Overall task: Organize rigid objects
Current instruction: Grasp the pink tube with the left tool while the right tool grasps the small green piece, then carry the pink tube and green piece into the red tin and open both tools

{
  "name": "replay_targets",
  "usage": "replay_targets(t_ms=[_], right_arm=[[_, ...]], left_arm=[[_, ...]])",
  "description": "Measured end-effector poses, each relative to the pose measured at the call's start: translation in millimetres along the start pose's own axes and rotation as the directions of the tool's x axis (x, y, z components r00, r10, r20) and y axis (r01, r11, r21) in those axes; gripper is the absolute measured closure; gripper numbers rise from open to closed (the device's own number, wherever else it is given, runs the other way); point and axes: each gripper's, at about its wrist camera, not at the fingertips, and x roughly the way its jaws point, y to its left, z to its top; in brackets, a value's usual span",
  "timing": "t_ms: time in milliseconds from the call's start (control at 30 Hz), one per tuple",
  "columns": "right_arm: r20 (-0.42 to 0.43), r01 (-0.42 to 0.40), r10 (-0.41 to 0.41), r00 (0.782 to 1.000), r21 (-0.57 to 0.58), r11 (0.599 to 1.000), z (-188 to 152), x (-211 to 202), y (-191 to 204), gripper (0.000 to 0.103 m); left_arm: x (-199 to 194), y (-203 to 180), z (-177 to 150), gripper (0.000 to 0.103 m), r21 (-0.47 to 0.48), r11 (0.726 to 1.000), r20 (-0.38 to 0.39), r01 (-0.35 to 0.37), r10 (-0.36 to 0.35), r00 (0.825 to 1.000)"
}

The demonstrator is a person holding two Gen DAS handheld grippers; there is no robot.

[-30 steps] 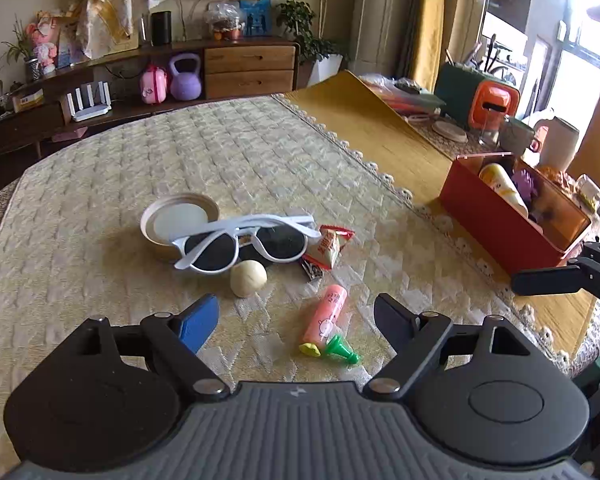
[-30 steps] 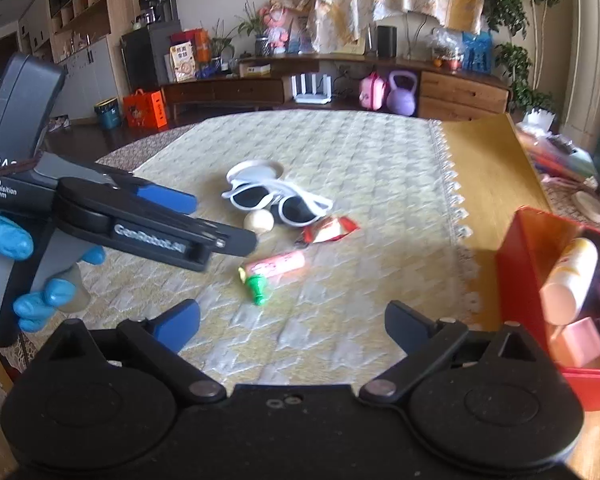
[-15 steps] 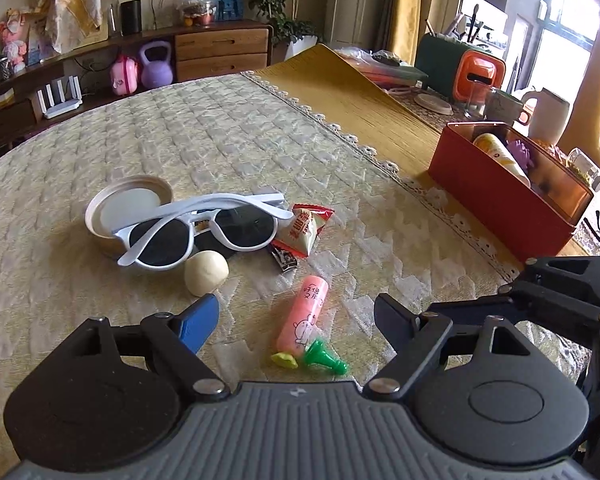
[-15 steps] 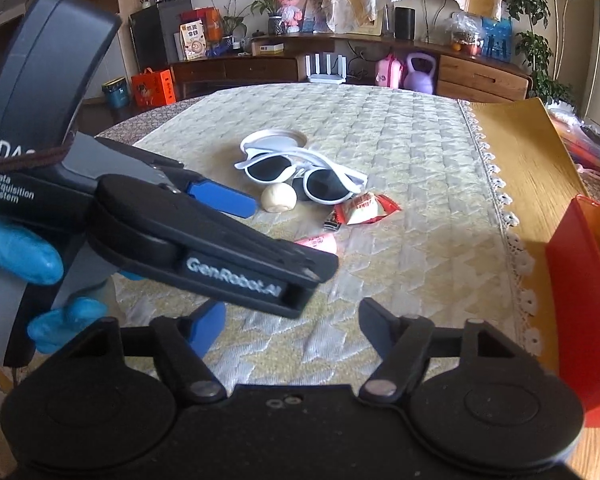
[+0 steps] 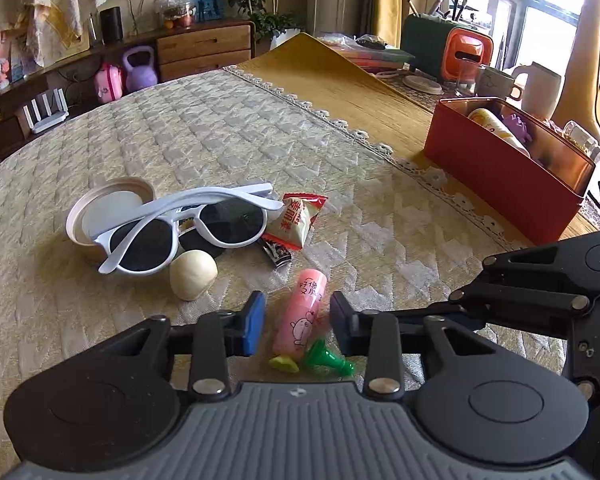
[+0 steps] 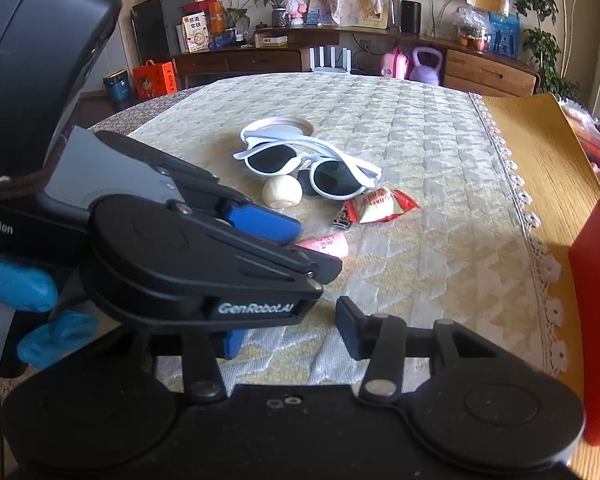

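— What can we read? 
— "GenRobot.AI" on the side of our left tongs (image 6: 300,248), and Chinese characters on the pink tube (image 5: 302,316) and the red-and-white snack packet (image 5: 296,220).

— Where does the tube lie? 
— On the quilted bench (image 5: 380,216), between the left tongs' (image 5: 296,320) spread fingers, neither pad touching it; its green cap (image 5: 326,358) rests at its near end.

— And around it? 
— From the left: round lid (image 5: 108,208), white sunglasses (image 5: 188,228), pale ball (image 5: 193,274), nail clipper (image 5: 276,254), then the red box (image 5: 504,184) well apart. Our right tongs (image 6: 288,334) hang spread, empty.
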Motion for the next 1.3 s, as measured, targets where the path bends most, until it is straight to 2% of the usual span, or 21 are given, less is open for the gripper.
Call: replay_targets(t_ms=[67,100,133,233,367,467,767,1300], right_arm=[[0.002,0.0,0.0,1.0,-0.009,1.0,0.7,1.8,1.2,0.06],[0.002,0.0,0.0,1.0,-0.015,1.0,0.9,2.5,2.2,0.063],[0.003,0.003,-0.003,1.0,-0.023,1.0,1.0,3.2,3.3,0.063],[0.006,0.011,-0.011,1.0,-0.048,0.999,1.4,5.1,6.7,0.067],[0.012,0.02,-0.019,1.0,-0.086,0.996,1.5,6.3,10.7,0.082],[0.019,0.027,-0.025,1.0,-0.105,0.994,0.8,6.5,12.8,0.097],[0.031,0.062,-0.06,0.998,-0.041,0.997,-3.5,-4.5,-0.5,0.097],[0.115,0.115,-0.129,0.985,0.122,0.986,-15.3,-73.9,-41.8,0.097]], left_arm=[[0.3,0.0,0.5,0.077,-0.001,1.0,0.004,0.0,0.0,1.0],[0.4,0.4,0.8,0.084,0.0,1.0,0.006,-0.002,0.002,1.0],[0.5,1.0,0.9,0.087,-0.001,1.0,0.008,-0.005,0.005,1.0],[0.2,5.5,0.5,0.087,-0.022,1.0,0.011,0.0,0.001,1.0],[-0.4,12.9,0.8,0.087,-0.065,0.998,0.009,0.001,0.0,1.0],[-0.9,16.0,0.9,0.087,-0.085,0.996,0.006,0.0,0.001,1.0],[-6.1,19.0,0.2,0.087,-0.146,0.989,-0.005,-0.014,0.013,1.0],[-42.9,-17.4,8.9,0.087,-0.197,0.98,0.021,0.022,-0.018,1.0]])
